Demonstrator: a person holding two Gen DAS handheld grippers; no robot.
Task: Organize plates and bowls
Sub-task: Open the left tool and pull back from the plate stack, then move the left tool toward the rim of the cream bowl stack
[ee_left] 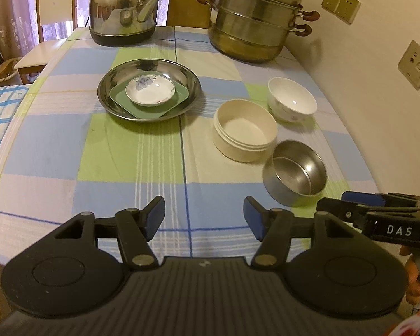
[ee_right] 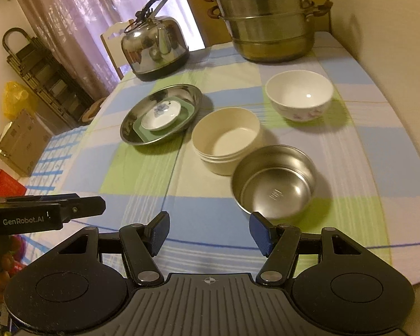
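A steel plate (ee_left: pixel 120 84) holds a green square plate (ee_left: pixel 120 99) with a small white flowered saucer (ee_left: pixel 150 89) on top; the stack also shows in the right wrist view (ee_right: pixel 137 123). To its right stand a cream bowl (ee_left: pixel 245 131), a white flowered bowl (ee_left: pixel 291 99) and a small steel bowl (ee_left: pixel 296 172). In the right wrist view the steel bowl (ee_right: pixel 274 179) lies just beyond my right gripper (ee_right: pixel 210 231), which is open and empty. My left gripper (ee_left: pixel 204 218) is open and empty above the near tablecloth.
A steel kettle (ee_left: pixel 123 11) and a stacked steel steamer pot (ee_left: pixel 254 16) stand at the table's far edge. A wall with sockets (ee_left: pixel 340 4) runs along the right. A chair (ee_left: pixel 50 28) stands at the far left. Boxes and bags (ee_right: pixel 16 140) lie on the floor left.
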